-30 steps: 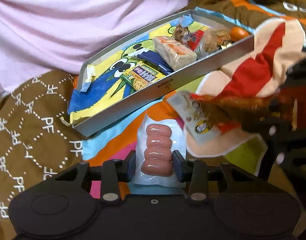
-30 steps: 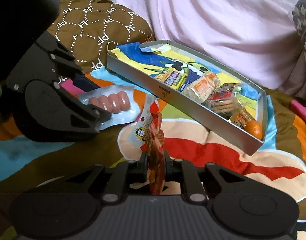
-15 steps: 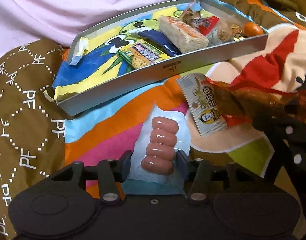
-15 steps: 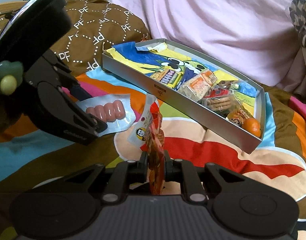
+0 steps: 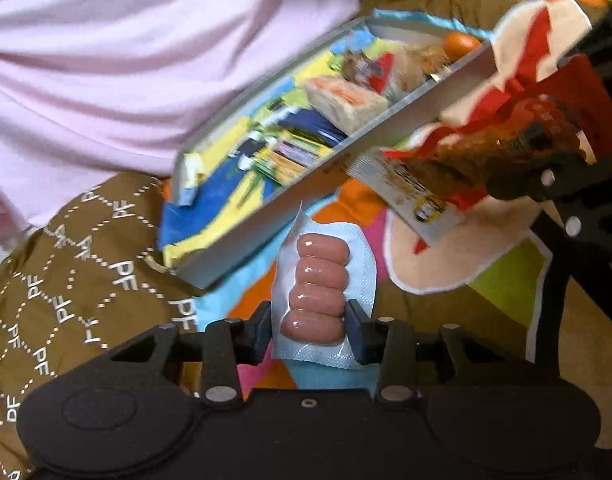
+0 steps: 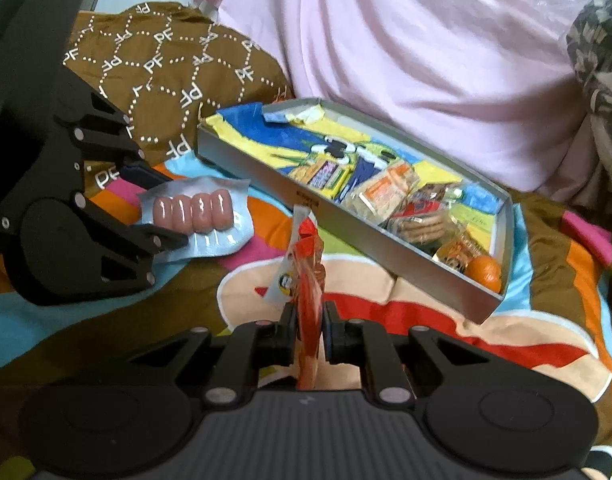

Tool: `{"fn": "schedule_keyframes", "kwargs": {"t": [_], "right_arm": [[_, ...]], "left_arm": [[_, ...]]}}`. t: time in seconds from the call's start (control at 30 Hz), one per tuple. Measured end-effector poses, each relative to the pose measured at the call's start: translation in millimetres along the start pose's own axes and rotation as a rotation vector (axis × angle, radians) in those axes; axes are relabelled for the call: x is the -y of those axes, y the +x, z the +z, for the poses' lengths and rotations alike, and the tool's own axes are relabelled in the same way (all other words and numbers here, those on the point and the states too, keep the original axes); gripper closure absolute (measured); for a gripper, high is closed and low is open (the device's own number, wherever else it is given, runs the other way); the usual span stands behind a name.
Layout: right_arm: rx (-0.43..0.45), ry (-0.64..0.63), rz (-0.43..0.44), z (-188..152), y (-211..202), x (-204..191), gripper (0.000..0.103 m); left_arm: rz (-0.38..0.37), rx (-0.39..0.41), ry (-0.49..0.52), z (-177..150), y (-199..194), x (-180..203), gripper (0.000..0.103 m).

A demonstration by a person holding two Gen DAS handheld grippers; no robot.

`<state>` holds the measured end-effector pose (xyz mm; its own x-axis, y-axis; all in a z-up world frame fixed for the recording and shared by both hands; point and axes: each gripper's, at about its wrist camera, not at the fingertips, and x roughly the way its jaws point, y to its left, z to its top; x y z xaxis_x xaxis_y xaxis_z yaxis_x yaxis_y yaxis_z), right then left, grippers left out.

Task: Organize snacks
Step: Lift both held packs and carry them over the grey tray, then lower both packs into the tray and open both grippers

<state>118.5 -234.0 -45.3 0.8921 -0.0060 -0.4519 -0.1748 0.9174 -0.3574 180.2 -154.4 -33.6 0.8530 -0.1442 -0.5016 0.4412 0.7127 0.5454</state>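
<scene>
My left gripper (image 5: 309, 330) is shut on a clear pack of pink sausages (image 5: 317, 286), held above the blanket just short of the grey tray (image 5: 406, 120). It also shows in the right wrist view (image 6: 162, 208) with the sausage pack (image 6: 194, 212). My right gripper (image 6: 309, 330) is shut on a red and orange snack packet (image 6: 306, 276), held upright in front of the tray (image 6: 346, 232). The packet shows at the right of the left wrist view (image 5: 466, 160). The tray holds several snacks and an orange (image 6: 484, 272).
A colourful cartoon blanket (image 6: 426, 312) lies under everything. A brown patterned cushion (image 6: 166, 64) sits at the left of the tray. Pink fabric (image 6: 406, 40) rises behind it.
The left gripper has lifted and tilted with the sausage pack, closer to the tray's near wall. The right gripper has kept its hold on the red packet and barely moved.
</scene>
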Motion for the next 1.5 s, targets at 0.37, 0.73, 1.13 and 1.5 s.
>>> {"fn": "schedule_keyframes", "kwargs": {"t": [0.37, 0.73, 1.13, 1.5], "right_arm": [[0.132, -0.06, -0.054, 6.0, -19.1, -5.0, 0.089], [0.266, -0.08, -0.077, 17.2, -26.7, -1.4, 0.089], [0.379, 0.02, -0.054, 57.5, -18.3, 21.0, 0.089], [0.381, 0.347, 0.166, 104.1, 70.7, 84.8, 0.089]], "left_arm": [[0.081, 0.064, -0.163, 10.7, -12.1, -33.3, 0.062], [0.089, 0.133, -0.238, 27.2, -12.0, -55.0, 0.062], [0.112, 0.187, -0.317, 42.5, 5.8, -81.9, 0.062], [0.097, 0.152, -0.4, 59.8, 65.2, -98.3, 0.062]]}}
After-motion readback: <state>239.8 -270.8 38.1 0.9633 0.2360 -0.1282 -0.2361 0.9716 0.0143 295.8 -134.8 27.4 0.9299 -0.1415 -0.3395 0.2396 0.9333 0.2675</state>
